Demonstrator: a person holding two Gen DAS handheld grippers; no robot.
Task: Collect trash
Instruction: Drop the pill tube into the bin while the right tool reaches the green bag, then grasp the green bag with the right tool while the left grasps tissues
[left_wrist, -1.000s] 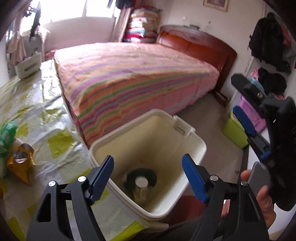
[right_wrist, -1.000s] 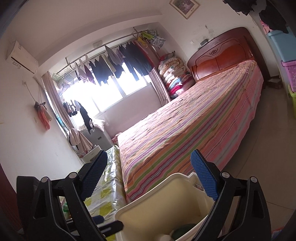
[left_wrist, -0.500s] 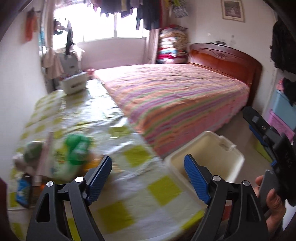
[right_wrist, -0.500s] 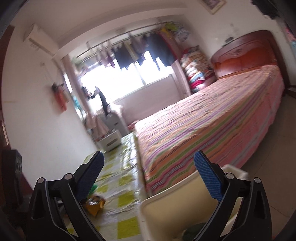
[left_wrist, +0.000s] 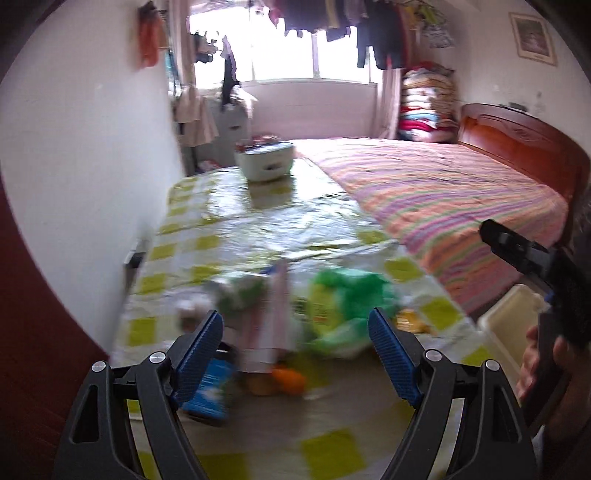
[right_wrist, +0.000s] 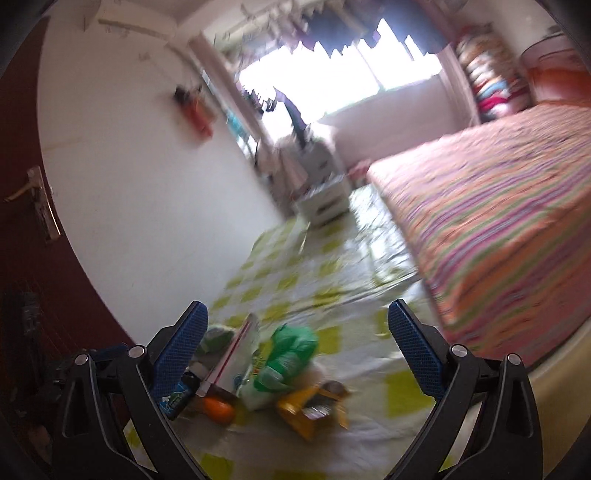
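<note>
Both the left gripper and right gripper gape wide and empty above the blurred pile of crumpled green-and-yellow plastic wrappers on the yellow-checked tablecloth.

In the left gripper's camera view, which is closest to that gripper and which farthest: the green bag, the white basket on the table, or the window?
From the left gripper:
1. Green bag, just ahead among the trash, slightly right.
2. White basket, at the table's far end.
3. Window, in the back wall, beyond the table.

Yellow-checked tablecloth, striped pink bedspread, seemingly green bag.
</note>
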